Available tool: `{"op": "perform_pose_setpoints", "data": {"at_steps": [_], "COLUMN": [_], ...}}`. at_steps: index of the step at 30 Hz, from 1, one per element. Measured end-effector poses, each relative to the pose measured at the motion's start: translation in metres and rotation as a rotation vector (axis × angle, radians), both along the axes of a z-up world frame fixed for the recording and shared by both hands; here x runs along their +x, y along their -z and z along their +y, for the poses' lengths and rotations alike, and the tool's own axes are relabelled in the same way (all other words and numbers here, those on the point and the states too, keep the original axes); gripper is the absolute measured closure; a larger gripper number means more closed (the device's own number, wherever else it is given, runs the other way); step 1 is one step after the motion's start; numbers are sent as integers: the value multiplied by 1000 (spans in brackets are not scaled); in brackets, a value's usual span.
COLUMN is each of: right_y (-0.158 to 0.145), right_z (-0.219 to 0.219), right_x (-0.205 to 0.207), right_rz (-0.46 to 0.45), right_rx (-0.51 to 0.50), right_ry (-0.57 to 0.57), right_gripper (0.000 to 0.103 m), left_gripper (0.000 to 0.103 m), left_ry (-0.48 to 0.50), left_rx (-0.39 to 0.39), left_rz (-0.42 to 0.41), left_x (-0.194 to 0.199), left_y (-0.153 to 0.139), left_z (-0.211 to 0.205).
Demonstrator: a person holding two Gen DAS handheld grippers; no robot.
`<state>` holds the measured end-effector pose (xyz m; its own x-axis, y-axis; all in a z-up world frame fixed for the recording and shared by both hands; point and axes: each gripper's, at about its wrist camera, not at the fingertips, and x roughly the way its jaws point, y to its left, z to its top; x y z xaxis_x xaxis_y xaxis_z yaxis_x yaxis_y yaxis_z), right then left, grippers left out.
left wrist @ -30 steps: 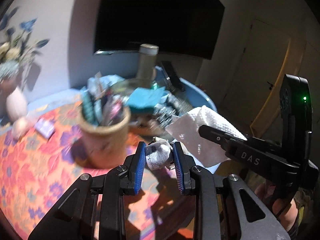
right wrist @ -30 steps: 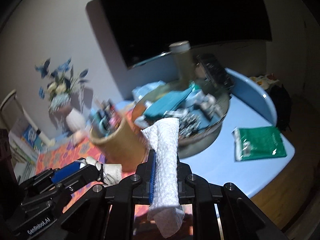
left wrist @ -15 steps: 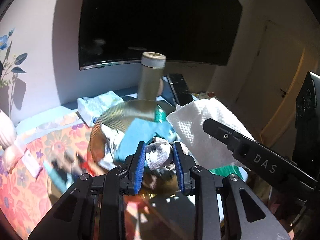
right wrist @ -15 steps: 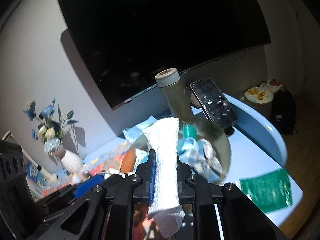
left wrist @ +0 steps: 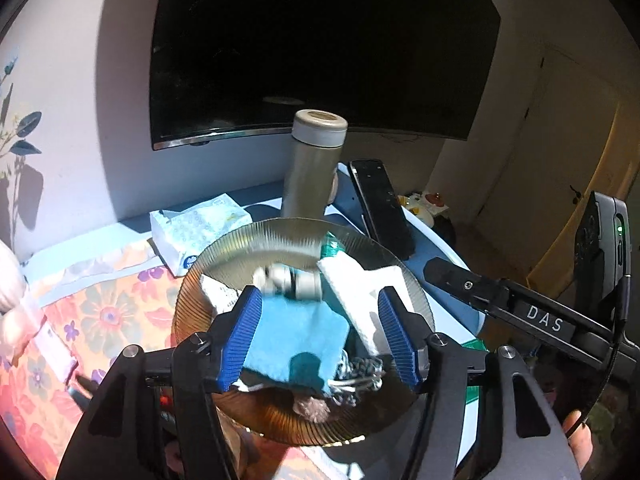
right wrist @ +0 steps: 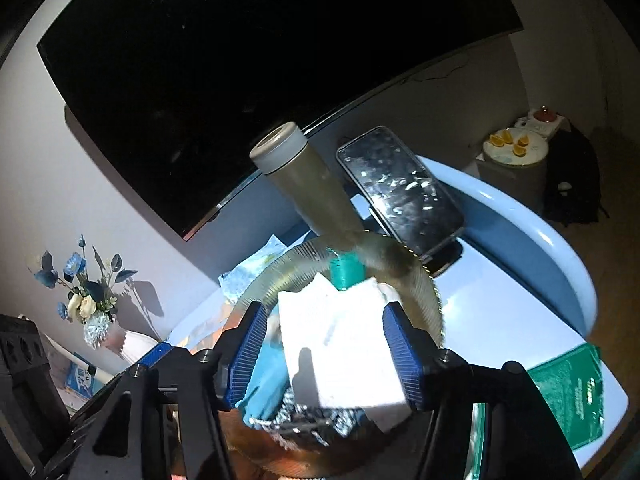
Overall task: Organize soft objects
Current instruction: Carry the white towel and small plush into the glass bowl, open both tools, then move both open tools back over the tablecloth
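Note:
A ribbed glass bowl on the table holds a blue cloth, a white folded towel, a small grey-white bundle seen blurred, and a black-and-white knitted piece. My left gripper is open above the bowl with nothing between its blue pads. My right gripper is open too; the white towel lies between and below its pads, loose. The right gripper also shows in the left wrist view.
A tall beige flask and a propped phone stand behind the bowl. A tissue pack lies left of it, a green packet right. A flower vase and a floral cloth are at left.
Both grippers have opened over the bowl. The left let go of the small grey-white bundle and the right let go of the white towel; both pieces now lie in the bowl.

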<state>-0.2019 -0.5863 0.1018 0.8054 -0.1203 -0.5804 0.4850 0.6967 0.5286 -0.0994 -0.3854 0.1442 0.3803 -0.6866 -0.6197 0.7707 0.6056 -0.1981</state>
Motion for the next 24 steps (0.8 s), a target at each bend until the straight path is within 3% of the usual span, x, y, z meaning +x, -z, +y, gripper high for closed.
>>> {"op": "perform_pose_setpoints", "data": {"at_steps": [11,15,24], "right_y": [-22,-28,3], "right_z": [35,55,122], "right_x": [-40,-53,-55], "right_rz": [-11,-15,86], "right_rx": [-54,-74,-82], "right_ry": [23,15,-102], "right_gripper": [44,44,44], "left_gripper": [43,26,26], "left_ry": [88,89,6], "left_rx": [-34,-47,-25], "left_rz": [-13,-43,-33], "left_x": [-50,-66,-67], "left_y": [-12,-18,-9], "left_z": [34,60,150]}}
